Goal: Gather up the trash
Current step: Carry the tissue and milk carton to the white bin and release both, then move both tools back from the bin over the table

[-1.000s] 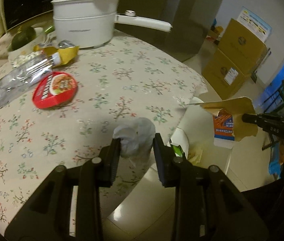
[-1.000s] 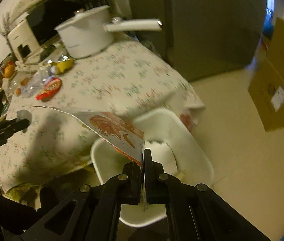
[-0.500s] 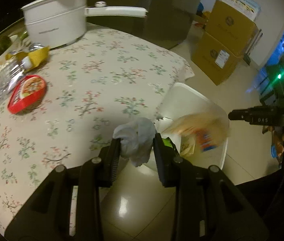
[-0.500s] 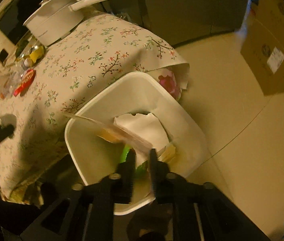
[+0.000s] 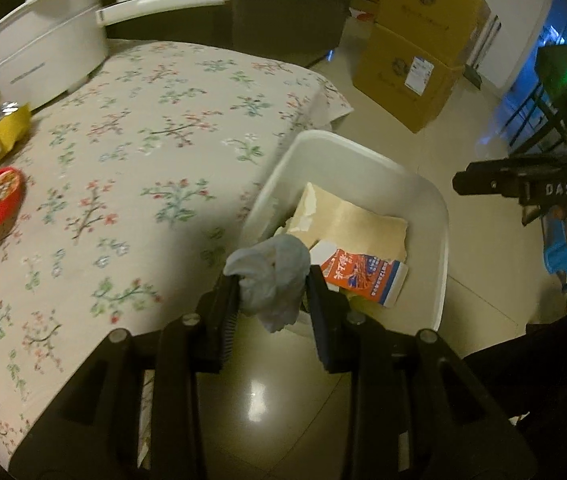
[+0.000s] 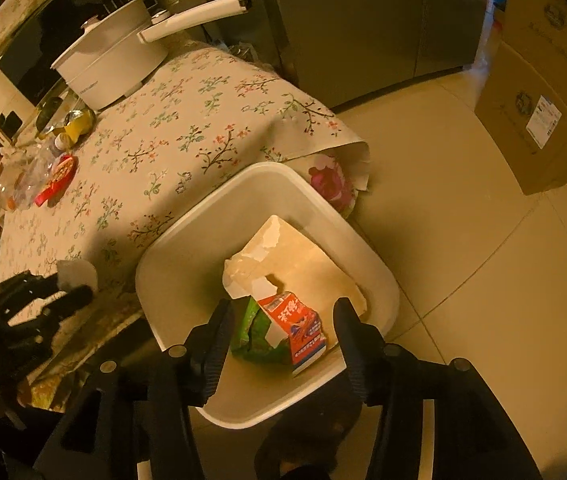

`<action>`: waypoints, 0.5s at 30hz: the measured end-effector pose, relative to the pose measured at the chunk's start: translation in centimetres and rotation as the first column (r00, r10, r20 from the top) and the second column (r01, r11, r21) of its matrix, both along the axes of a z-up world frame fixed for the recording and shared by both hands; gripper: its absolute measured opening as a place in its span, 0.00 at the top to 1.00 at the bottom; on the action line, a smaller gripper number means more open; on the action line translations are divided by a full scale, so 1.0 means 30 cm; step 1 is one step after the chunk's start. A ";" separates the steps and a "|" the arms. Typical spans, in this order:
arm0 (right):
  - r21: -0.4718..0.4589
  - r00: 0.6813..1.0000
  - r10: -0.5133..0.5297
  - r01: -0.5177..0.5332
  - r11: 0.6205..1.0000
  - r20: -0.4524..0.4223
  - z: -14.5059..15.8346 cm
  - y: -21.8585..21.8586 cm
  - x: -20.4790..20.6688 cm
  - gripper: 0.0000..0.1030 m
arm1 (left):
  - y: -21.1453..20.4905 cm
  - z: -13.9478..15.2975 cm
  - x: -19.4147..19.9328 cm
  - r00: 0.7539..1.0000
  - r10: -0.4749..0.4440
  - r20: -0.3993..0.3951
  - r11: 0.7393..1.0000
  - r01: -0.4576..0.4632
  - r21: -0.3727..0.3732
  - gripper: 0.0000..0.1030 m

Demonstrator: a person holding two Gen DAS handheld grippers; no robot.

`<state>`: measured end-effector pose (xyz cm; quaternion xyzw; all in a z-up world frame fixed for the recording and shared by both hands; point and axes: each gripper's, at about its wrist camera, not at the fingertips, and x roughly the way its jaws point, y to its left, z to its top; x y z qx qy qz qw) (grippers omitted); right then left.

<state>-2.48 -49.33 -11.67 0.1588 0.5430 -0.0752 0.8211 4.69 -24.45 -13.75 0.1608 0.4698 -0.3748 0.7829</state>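
Left wrist view: the left claw (image 5: 271, 280) is clamped on a crumpled grey tissue (image 5: 273, 270), poised at the near rim of the white bin (image 5: 439, 216) that stands on the floor against the table (image 5: 143, 152) edge. Inside the bin, at one o'clock from the tissue, lies a torn orange-and-white carton (image 5: 363, 270) on beige paper. Right wrist view: the right claw (image 6: 281, 320) has just been opening and its jaws now stand wide with nothing pinched; the carton (image 6: 297, 326) lies below them in the bin (image 6: 383, 276). On the table at ten o'clock, a red lid (image 6: 57, 180), and farther off a white pot (image 6: 111, 64).
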 end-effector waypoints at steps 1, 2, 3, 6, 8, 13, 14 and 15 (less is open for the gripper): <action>-0.003 1.000 -0.002 0.002 1.000 0.000 0.001 -0.003 -0.002 0.49 | -0.015 -0.006 -0.001 1.000 -0.006 0.000 1.000 0.006 0.004 0.66; -0.007 1.000 -0.006 0.006 1.000 0.001 0.003 -0.008 -0.004 0.48 | -0.030 -0.012 -0.002 1.000 -0.010 -0.001 1.000 0.010 0.006 0.66; -0.009 1.000 -0.007 0.007 1.000 0.002 0.004 -0.010 -0.007 0.48 | -0.040 -0.013 -0.002 1.000 -0.012 -0.001 1.000 0.012 0.006 0.66; -0.008 1.000 -0.015 0.015 1.000 0.002 0.006 -0.020 -0.011 0.48 | -0.076 -0.030 -0.004 1.000 -0.024 -0.003 1.000 0.024 0.013 0.65; -0.005 1.000 -0.019 0.019 1.000 0.001 0.005 -0.026 -0.013 0.46 | -0.090 -0.037 -0.003 1.000 -0.023 0.003 1.000 0.023 0.017 0.60; -0.008 1.000 -0.018 0.018 1.000 -0.006 -0.001 -0.032 -0.016 0.43 | -0.099 -0.039 0.004 1.000 -0.018 0.002 1.000 0.018 0.000 0.30; -0.010 1.000 -0.018 0.018 1.000 -0.008 -0.002 -0.033 -0.015 0.42 | -0.098 -0.036 0.004 1.000 -0.013 0.009 1.000 0.013 -0.002 0.25; -0.012 1.000 -0.018 0.018 1.000 -0.009 -0.002 -0.033 -0.015 0.42 | -0.098 -0.034 0.003 1.000 -0.010 0.015 1.000 0.010 -0.003 0.24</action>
